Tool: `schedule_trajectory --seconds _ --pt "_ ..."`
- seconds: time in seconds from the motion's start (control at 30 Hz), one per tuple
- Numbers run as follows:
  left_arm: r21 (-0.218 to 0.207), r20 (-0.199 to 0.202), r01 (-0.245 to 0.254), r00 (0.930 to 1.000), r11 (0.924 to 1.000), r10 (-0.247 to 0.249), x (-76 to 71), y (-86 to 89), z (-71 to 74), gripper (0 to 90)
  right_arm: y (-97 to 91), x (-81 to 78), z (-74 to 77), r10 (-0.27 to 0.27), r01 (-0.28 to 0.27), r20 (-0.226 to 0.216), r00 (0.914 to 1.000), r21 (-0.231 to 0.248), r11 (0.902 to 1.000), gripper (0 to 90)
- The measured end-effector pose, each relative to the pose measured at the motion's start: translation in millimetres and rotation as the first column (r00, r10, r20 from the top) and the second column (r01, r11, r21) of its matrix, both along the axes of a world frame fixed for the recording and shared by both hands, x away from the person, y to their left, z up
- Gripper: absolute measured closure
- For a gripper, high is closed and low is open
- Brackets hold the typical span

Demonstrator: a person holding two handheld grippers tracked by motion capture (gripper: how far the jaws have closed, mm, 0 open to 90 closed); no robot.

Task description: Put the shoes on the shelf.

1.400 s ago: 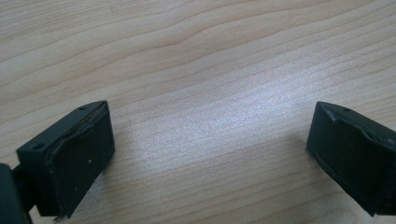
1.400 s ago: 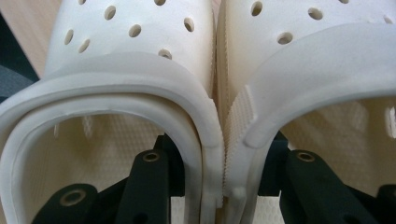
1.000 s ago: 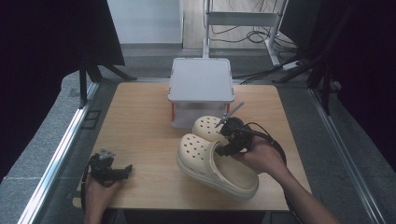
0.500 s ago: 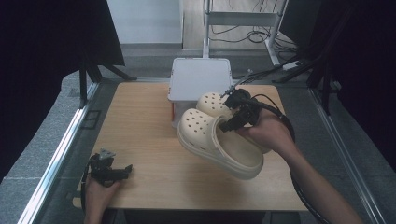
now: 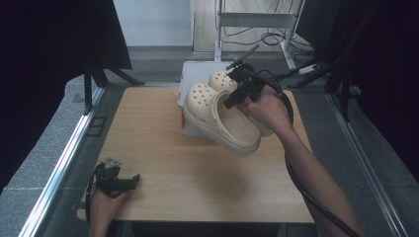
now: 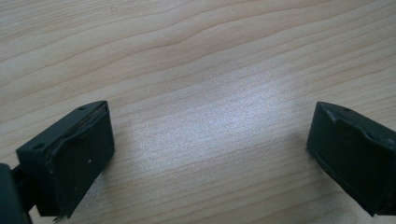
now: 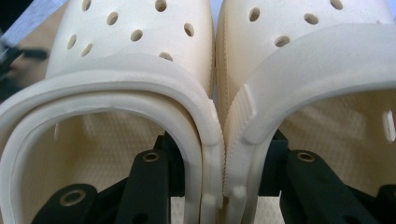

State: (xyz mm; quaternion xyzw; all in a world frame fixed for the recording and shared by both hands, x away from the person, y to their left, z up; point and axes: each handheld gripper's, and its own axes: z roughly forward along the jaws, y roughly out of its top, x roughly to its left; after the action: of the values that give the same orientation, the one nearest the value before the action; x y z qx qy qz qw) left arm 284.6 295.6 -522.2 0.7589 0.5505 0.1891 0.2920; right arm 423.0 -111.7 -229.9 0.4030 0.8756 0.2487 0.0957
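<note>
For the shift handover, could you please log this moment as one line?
right gripper: shut on clogs, one jaw inside each, held above box | left gripper: open, low over table

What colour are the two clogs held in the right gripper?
Cream, with round holes over the toes; the clogs show best in the right gripper view.

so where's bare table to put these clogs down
The wooden table is bare from the white box leftward and down to the left gripper, and in the middle in front of the box. It is crowded at the far right, where the right gripper holds both clogs above the box.
</note>
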Motion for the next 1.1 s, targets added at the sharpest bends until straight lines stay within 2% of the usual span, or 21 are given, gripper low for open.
schedule_trajectory --seconds 0.13,0.27,0.3,0.4,0.43,0.57,0.63,0.73,0.97,1.0,1.03,1.07,1.1 --pt "-0.002 0.001 0.000 1.0000 1.0000 0.000 0.0 -0.2 -0.1 0.7 10.4 20.3 0.4 -0.056 0.056 0.007 0.9984 -0.005 0.9984 64.3" --pt "0.002 0.006 0.000 1.0000 1.0000 0.000 0.1 -0.2 -0.4 0.7 21.3 39.8 1.3 -0.116 0.116 0.010 0.9932 -0.002 0.9932 64.3" --pt "0.002 0.006 0.000 1.0000 1.0000 0.000 0.1 -0.2 -0.4 0.7 21.3 39.8 1.3 -0.116 0.116 0.010 0.9932 -0.002 0.9932 64.3" --pt "0.000 0.005 -0.001 1.0000 1.0000 0.001 -0.1 -0.5 -0.4 0.7 34.9 56.8 2.7 -0.180 0.181 0.031 0.9831 -0.010 0.9835 64.3" --pt "0.000 0.005 -0.001 1.0000 1.0000 0.001 -0.1 -0.5 -0.4 0.7 34.9 56.8 2.7 -0.180 0.181 0.031 0.9831 -0.010 0.9835 64.3" --pt "-0.003 0.004 0.006 1.0000 1.0000 -0.006 -0.1 -0.4 -0.3 0.7 46.2 73.9 1.8 -0.222 0.222 0.026 0.9748 0.001 0.9751 64.2" --pt "-0.005 0.006 0.002 1.0000 1.0000 -0.002 0.0 -1.1 -0.6 0.6 50.9 85.4 -0.9 -0.257 0.257 0.012 0.9663 0.026 0.9662 64.2" --pt "-0.006 0.007 0.005 1.0000 1.0000 -0.005 0.2 -1.1 -0.7 0.6 54.9 98.0 -5.9 -0.296 0.295 0.013 0.9552 0.033 0.9549 64.2" --pt "-0.004 0.005 0.012 0.9999 0.9999 -0.012 0.7 -1.0 -0.4 0.6 58.8 127.8 -19.0 -0.395 0.393 0.024 0.9185 0.040 0.9184 64.2" --pt "-0.004 0.005 0.012 0.9999 0.9999 -0.012 0.7 -1.0 -0.4 0.6 58.8 127.8 -19.0 -0.395 0.393 0.024 0.9185 0.040 0.9184 64.2" --pt "-0.004 0.004 0.012 0.9999 0.9999 -0.012 0.7 -1.0 -0.4 0.6 59.1 131.7 -20.3 -0.408 0.406 0.022 0.9129 0.042 0.9127 64.1" --pt "-0.004 0.005 0.012 0.9999 0.9999 -0.012 0.7 -1.0 -0.4 0.6 58.7 138.7 -23.0 -0.432 0.430 0.026 0.9017 0.050 0.9015 64.1" --pt "-0.004 0.005 0.012 0.9999 0.9999 -0.012 0.7 -1.0 -0.4 0.6 58.5 141.9 -24.5 -0.441 0.439 0.024 0.8972 0.052 0.8969 64.1"
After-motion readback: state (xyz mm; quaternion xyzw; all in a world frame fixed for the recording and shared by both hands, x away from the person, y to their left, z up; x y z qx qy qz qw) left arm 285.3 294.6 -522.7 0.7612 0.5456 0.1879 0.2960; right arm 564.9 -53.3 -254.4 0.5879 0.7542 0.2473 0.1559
